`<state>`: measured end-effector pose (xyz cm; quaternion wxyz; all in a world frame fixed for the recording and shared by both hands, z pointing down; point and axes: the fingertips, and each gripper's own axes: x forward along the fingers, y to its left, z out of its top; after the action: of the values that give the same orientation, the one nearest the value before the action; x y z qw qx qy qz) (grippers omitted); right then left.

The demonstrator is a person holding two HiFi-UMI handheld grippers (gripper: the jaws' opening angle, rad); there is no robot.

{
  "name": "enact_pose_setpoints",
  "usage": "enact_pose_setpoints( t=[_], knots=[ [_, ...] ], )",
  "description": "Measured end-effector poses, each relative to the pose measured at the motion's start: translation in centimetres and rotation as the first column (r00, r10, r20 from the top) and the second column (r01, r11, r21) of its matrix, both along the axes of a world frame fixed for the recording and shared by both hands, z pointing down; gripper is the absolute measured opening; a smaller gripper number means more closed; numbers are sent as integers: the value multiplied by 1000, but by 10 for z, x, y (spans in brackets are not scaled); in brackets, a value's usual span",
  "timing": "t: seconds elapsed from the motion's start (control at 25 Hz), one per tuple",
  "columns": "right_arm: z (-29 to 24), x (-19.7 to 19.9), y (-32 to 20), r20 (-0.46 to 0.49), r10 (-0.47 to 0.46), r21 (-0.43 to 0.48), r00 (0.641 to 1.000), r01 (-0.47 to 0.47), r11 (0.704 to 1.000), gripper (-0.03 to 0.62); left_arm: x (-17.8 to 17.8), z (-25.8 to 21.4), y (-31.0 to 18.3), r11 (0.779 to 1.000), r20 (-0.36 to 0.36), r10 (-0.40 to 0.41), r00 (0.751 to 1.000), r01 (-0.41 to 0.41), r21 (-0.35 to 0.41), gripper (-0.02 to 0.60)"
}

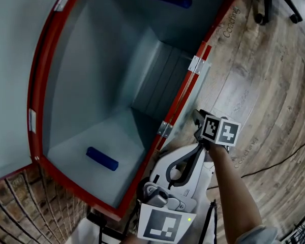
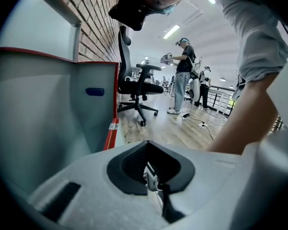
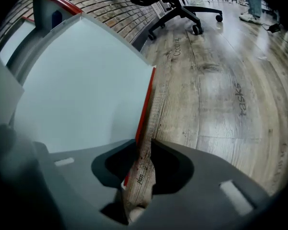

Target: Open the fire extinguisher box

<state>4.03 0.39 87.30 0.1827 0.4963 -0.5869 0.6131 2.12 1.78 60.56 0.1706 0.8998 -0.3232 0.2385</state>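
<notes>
Fire extinguisher box, a red-framed, pale grey metal cabinet (image 1: 91,75) set against the brick wall, fills the left of the head view. It already stands open, its bare inside showing two blue pads (image 1: 101,158) on the walls. Its pale grey, red-edged door (image 3: 86,90) is swung out on white hinges (image 1: 195,63).

The white-bodied left gripper (image 2: 151,176) has its jaws together on nothing. It seems to be parked low by the person's body, out of the door's swing. It tilts gently down toward the wooden floor (image 3: 221,80) and a black office chair (image 2: 137,87).

The right gripper (image 3: 141,176) sits at the door's free edge with its jaws parted. The red edge runs into the gap, but neither pad presses on it. I judge the hold is slack because the door needs no more pulling. The right forearm (image 1: 234,187) reaches in from the lower right, with its gripper pitched steeply down.
</notes>
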Motion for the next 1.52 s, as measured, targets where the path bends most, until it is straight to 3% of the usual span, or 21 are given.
enact_pose_setpoints(
  t=[0.12, 0.28, 0.52, 0.92, 1.52],
  knots=[
    [-13, 10, 1, 3, 18, 25, 1000, -18, 1000, 96, -1, 0, 3, 1000, 14, -4, 1000, 4, -8, -3],
    [-52, 35, 1, -44, 36, 96, 998, -32, 995, 6, 2, -15, 4, 1000, 22, -6, 1000, 6, -11, -3],
    [-128, 54, -5, -76, 11, 199, 997, 5, 980, 6, 11, -57, -1, 1000, 16, -7, 1000, 6, 10, -3],
    [-235, 55, -7, -131, -92, 285, 987, 126, 950, 6, 25, -133, -13, 998, 0, 3, 1000, -3, 57, -3],
    [-442, 78, -4, -151, -69, 450, 986, 130, 883, 6, 14, -285, -21, 985, -5, 0, 1000, 0, 170, -3]
  ],
)
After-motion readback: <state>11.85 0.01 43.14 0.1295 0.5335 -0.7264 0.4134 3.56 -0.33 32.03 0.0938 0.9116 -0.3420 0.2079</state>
